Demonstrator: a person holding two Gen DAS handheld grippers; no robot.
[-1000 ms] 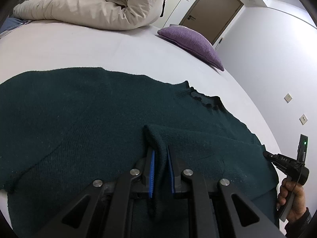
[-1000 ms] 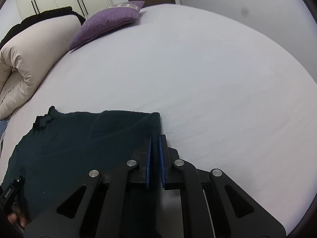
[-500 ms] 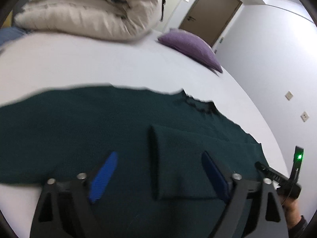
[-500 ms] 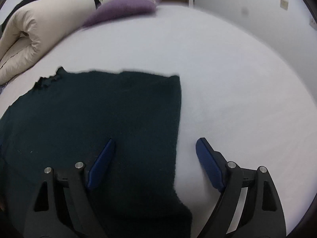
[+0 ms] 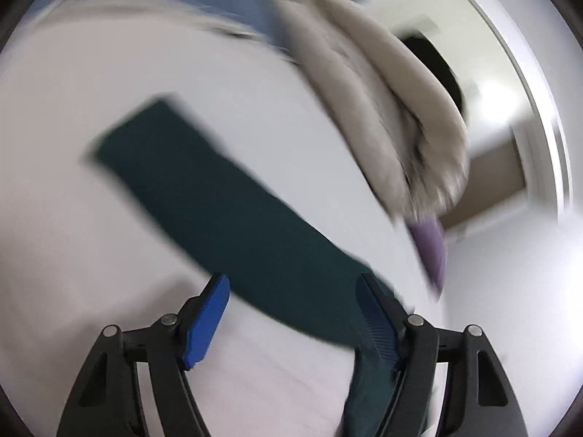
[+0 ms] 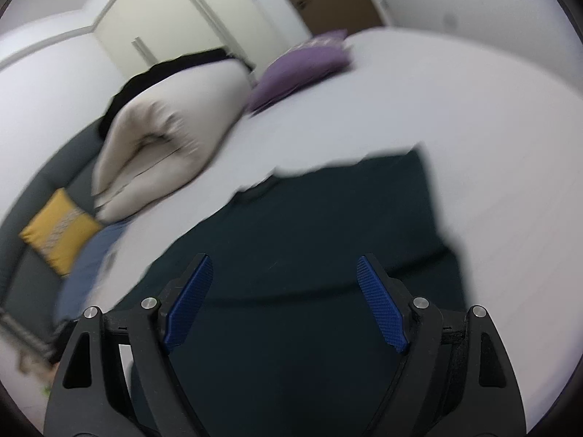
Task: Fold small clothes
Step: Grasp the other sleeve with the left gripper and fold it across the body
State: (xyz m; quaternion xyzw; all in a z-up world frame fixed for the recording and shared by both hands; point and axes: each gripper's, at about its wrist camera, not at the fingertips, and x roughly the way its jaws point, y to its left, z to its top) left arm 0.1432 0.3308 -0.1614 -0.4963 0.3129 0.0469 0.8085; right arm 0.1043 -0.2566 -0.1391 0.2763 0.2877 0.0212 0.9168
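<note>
Both views are pretty motion-blurred, so no readable labels or writing anywhere, and there aren't any containers to speak of.

The dark green sweater [image 6: 328, 240] lies flat on the white bed [image 6: 492, 116]. In the left wrist view one sleeve [image 5: 218, 200] stretches out as a long strip, its long axis running from about 10 o'clock down to 4 o'clock, with the free end up at 10 o'clock. In the right wrist view the body of the sweater fills the lower middle, with the neckline side up toward 12 o'clock.

The left hand-held gripper [image 5: 291, 317] has its jaws spread wide and grips nothing, the sleeve passing between the blue pads [image 5: 207, 317]. The right hand-held gripper [image 6: 284, 302] is spread wide too, over the sweater body.

Further back on the bed: a rolled beige duvet [image 6: 167, 134] at 10 o'clock and a purple pillow [image 6: 302, 65] at 12 o'clock in the right wrist view. A yellow cushion [image 6: 58, 231] sits at 9 o'clock.
</note>
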